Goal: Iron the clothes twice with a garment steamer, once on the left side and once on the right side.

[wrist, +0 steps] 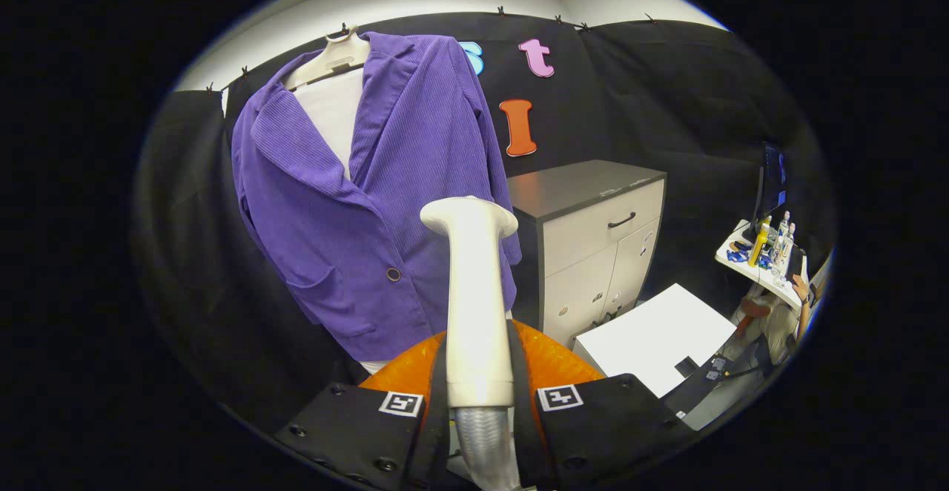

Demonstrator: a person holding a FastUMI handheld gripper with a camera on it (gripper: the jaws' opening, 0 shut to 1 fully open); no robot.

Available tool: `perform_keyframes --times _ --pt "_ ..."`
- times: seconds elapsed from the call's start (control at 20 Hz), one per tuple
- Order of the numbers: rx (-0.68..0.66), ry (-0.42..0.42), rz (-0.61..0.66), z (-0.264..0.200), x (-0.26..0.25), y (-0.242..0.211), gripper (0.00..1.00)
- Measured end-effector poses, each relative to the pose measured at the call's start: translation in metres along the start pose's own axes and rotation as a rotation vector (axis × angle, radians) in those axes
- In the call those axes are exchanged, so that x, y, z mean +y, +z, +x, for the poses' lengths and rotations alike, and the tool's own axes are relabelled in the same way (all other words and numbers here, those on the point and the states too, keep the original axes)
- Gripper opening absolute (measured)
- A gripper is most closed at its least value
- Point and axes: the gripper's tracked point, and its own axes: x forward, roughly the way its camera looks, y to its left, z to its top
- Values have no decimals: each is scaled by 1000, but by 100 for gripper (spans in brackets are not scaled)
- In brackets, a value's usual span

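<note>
A purple corduroy jacket (371,202) hangs on a white hanger (334,61) over a white top, against the booth's black wall. My gripper (478,402) is shut on the handle of a white garment steamer (474,283). The steamer stands upright between the fingers, its flared head (468,216) up in front of the jacket's lower right side. I cannot tell whether the head touches the cloth. A ribbed grey hose (482,439) runs down from the handle between the fingers. An orange body (549,361) shows behind the handle.
A grey-topped cabinet (593,231) with a drawer and doors stands right of the jacket. A white box (656,339) lies on the floor before it. Farther right, a small white table (756,265) carries bottles, and a person's hand (801,287) rests beside it.
</note>
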Motion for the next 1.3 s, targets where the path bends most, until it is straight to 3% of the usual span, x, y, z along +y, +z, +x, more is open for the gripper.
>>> perform_keyframes --times 0.4,0.75,1.3 --pt "-131 30 -38 -28 31 58 43" --pt "-240 111 -70 -51 79 100 42" --pt "-315 238 -117 -67 156 126 42"
